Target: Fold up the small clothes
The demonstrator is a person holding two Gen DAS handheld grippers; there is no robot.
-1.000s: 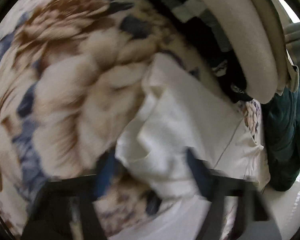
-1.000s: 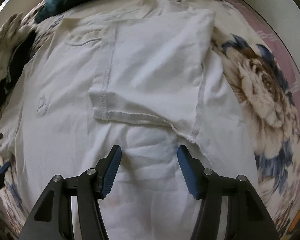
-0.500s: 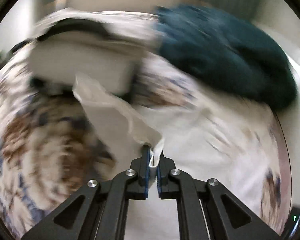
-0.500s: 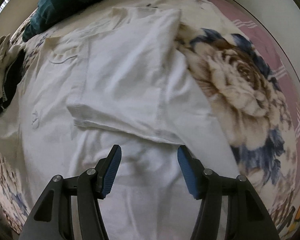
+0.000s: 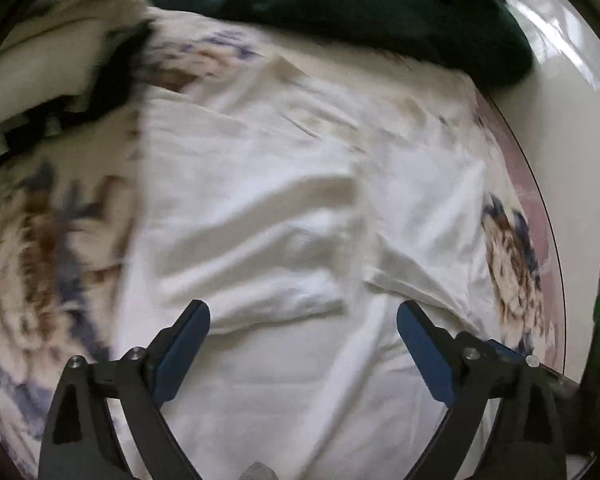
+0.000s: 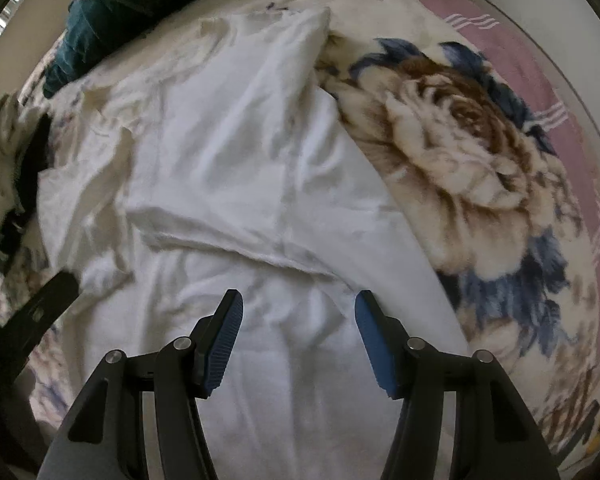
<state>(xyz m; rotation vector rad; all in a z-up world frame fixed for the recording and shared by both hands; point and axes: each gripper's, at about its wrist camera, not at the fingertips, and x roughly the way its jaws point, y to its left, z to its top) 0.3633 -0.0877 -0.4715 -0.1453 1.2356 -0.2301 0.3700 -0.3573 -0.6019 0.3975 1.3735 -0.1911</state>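
Hovering over the bed, we hold our left gripper (image 5: 302,324) with its blue pads (image 5: 182,340) spread wide and nothing between them. Below it lies the white shirt (image 5: 260,208), spread across the floral blanket (image 5: 40,248) with one sleeve folded inward over the body, its hem forming a soft ridge just ahead of our fingertips. That view is blurred, so finer seams are hard to make out.

Our right gripper (image 6: 298,330) is likewise parted, its ribbed blue pads (image 6: 224,344) apart and holding nothing, poised above the lower part of the same white shirt (image 6: 228,168). From this side we see the other sleeve turned in across the chest, its hemmed edge running crosswise just beyond the fingers. The shirt's right edge lies against a large brown and blue rose printed on the floral blanket (image 6: 460,152).

A dark teal garment (image 5: 360,4) is heaped at the far end of the bed, touching the top of the shirt in the left view. At the left edge of the right view, part of the black frame of our left gripper (image 6: 32,320) shows beside the shirt.
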